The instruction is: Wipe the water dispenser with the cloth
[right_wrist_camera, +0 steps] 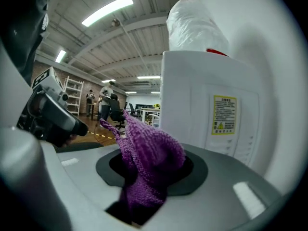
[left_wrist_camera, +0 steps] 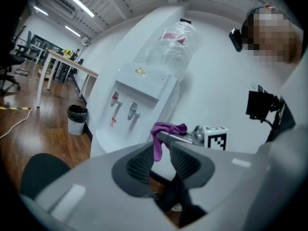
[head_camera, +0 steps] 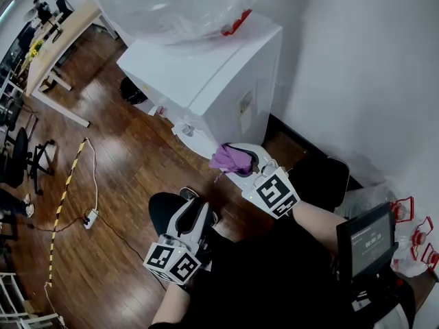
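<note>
The white water dispenser [head_camera: 206, 74] stands against the wall with a clear bottle [head_camera: 171, 5] on top. Its two taps [left_wrist_camera: 123, 110] show in the left gripper view. My right gripper [head_camera: 236, 162] is shut on a purple cloth [head_camera: 228, 157], just off the dispenser's lower side panel [right_wrist_camera: 211, 114]. The cloth [right_wrist_camera: 149, 153] bunches up out of the right gripper [right_wrist_camera: 151, 170]. My left gripper [head_camera: 192, 211] hangs lower and nearer to me, open with nothing between its pads [left_wrist_camera: 139, 165]. Past the left gripper [left_wrist_camera: 160, 163], the cloth [left_wrist_camera: 159, 146] dangles from the right gripper [left_wrist_camera: 166, 134].
A black waste bin [head_camera: 130, 91] stands left of the dispenser. On the wooden floor lie a yellow-black cable [head_camera: 65, 190] and a power strip [head_camera: 89, 218]. A table [head_camera: 62, 33] and office chairs [head_camera: 20, 156] are far left. A small screen [head_camera: 363, 238] sits at my right.
</note>
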A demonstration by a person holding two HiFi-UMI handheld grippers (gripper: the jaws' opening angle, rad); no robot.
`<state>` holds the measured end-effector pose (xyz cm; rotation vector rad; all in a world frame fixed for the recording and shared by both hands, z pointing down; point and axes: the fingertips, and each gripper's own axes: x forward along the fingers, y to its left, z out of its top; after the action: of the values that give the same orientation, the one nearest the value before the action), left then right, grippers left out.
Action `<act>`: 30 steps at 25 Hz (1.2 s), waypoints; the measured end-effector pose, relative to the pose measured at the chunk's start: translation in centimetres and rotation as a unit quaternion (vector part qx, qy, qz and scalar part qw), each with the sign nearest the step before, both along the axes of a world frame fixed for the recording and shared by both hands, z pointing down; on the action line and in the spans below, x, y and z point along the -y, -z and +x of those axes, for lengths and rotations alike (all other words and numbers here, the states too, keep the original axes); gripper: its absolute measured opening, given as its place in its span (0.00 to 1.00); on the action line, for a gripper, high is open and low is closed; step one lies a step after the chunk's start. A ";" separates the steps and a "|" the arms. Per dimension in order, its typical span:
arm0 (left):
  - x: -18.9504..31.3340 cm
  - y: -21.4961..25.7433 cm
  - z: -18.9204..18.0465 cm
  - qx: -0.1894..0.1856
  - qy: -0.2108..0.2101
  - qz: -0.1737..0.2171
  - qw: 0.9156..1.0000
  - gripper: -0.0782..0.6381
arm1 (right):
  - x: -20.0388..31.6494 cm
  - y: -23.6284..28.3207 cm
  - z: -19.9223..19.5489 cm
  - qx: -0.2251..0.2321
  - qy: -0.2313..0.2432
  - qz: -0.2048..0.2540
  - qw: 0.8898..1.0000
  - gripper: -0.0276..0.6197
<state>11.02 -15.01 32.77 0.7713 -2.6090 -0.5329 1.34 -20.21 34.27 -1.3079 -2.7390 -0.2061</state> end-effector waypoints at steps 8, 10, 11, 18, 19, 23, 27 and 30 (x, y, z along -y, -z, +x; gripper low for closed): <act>-0.4 -0.5 0.1 -0.006 0.007 -0.002 1.000 0.29 | 7.5 -2.9 -6.7 0.006 -0.071 0.068 0.995 0.31; -0.1 -0.6 0.1 -0.006 0.005 -0.002 1.000 0.29 | 11.6 -3.6 -10.4 0.000 -0.123 0.086 0.989 0.31; 0.0 -0.6 0.1 -0.005 0.004 -0.002 1.000 0.29 | 13.9 -3.9 -12.3 -0.009 -0.153 0.089 0.984 0.31; 0.2 -0.8 0.2 -0.009 0.002 -0.002 1.000 0.29 | 20.6 -6.7 -17.6 -0.095 -0.243 0.047 0.964 0.31; 0.3 -0.7 0.2 -0.010 0.002 -0.002 1.000 0.29 | 19.2 -7.1 -16.6 -0.098 -0.226 0.047 0.968 0.31; 0.5 -0.9 0.0 -0.012 -0.001 -0.001 1.000 0.29 | 11.0 -7.7 -9.3 -0.103 -0.132 0.029 0.985 0.31; 0.9 -1.4 -0.2 -0.016 -0.007 0.002 1.000 0.29 | 2.3 -7.5 -1.7 -0.106 -0.019 0.022 0.994 0.31; 1.0 -1.3 -0.4 -0.016 -0.010 0.004 1.000 0.29 | 0.3 -8.4 -0.3 -0.096 0.017 0.049 0.994 0.31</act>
<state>10.67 -16.00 34.11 0.7832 -2.5691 -0.5456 0.99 -20.48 42.67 -1.2781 -2.5155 -0.2020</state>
